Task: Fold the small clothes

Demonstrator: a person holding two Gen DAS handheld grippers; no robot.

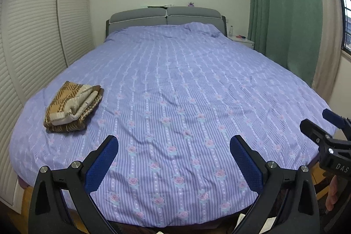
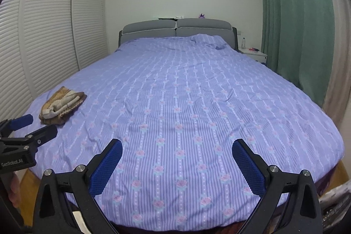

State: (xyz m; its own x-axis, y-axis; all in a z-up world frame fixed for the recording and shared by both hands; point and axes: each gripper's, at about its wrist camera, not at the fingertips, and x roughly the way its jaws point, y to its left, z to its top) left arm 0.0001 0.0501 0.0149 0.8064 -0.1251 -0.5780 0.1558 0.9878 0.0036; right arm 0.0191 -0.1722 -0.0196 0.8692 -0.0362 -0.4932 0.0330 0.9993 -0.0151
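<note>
A folded brown and cream patterned garment (image 1: 73, 107) (image 2: 62, 105) lies on the near left part of the bed. My left gripper (image 1: 174, 147) hovers over the foot of the bed, open, with nothing between its blue pads; the garment is ahead and to its left. My right gripper (image 2: 177, 150) also stands wide open and empty above the foot of the bed. In the left wrist view the right gripper (image 1: 319, 120) shows at the right edge, and in the right wrist view the left gripper (image 2: 38, 125) shows at the left edge, close to the garment.
The bed's purple striped floral cover (image 1: 186, 91) (image 2: 197, 91) fills most of both views, with a grey headboard (image 1: 166, 15) at the far end. White slatted wardrobe doors (image 1: 33, 36) stand left, green curtains (image 1: 285, 14) right, a white nightstand (image 1: 241, 40) at the far right.
</note>
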